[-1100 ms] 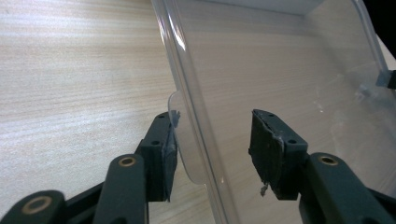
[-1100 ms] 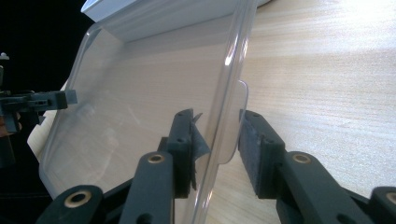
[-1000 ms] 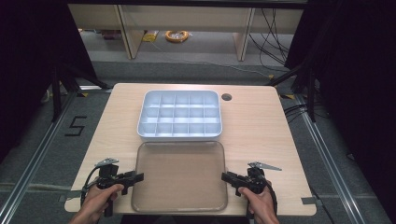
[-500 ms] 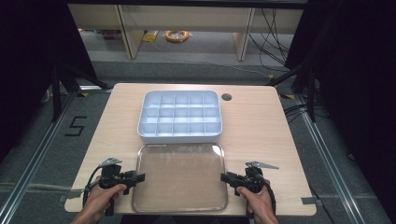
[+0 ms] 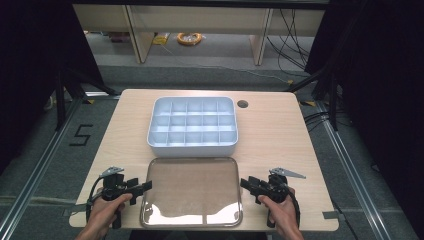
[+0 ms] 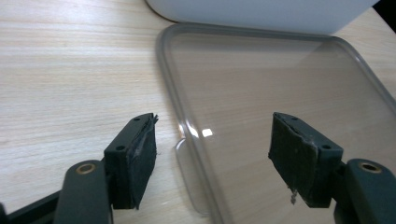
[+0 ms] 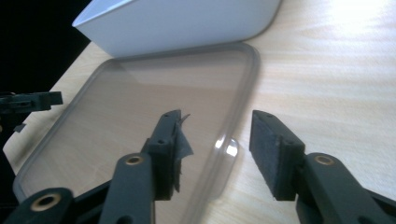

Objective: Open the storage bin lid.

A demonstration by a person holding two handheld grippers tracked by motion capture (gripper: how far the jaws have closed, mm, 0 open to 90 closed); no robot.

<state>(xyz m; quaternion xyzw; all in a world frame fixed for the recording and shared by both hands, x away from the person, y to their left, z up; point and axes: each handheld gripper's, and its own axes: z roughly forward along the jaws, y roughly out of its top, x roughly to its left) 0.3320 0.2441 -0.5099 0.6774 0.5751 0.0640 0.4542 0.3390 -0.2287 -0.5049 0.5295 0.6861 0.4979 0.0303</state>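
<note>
A clear plastic lid [image 5: 191, 192] lies flat on the table's near half, just in front of a white compartment box [image 5: 192, 127]. My left gripper [image 5: 144, 187] is at the lid's left edge. In the left gripper view it [image 6: 212, 154] stands open, its jaws either side of the lid [image 6: 280, 84] rim and a small tab [image 6: 187, 144]. My right gripper [image 5: 246, 183] is at the lid's right edge. In the right gripper view it [image 7: 217, 140] is open too, straddling the rim of the lid [image 7: 154, 98] by a tab [image 7: 229, 148]. The pads are not touching the rim.
The box [image 7: 187, 18] has several empty cells and its near wall almost meets the lid's far edge. A round cable hole [image 5: 243, 104] sits in the wooden table [image 5: 280, 135] at the back right. The table's front edge is close behind both hands.
Both grippers have edged inward, so their open jaws now reach the lid's left and right edges. The lid and box have not moved.
</note>
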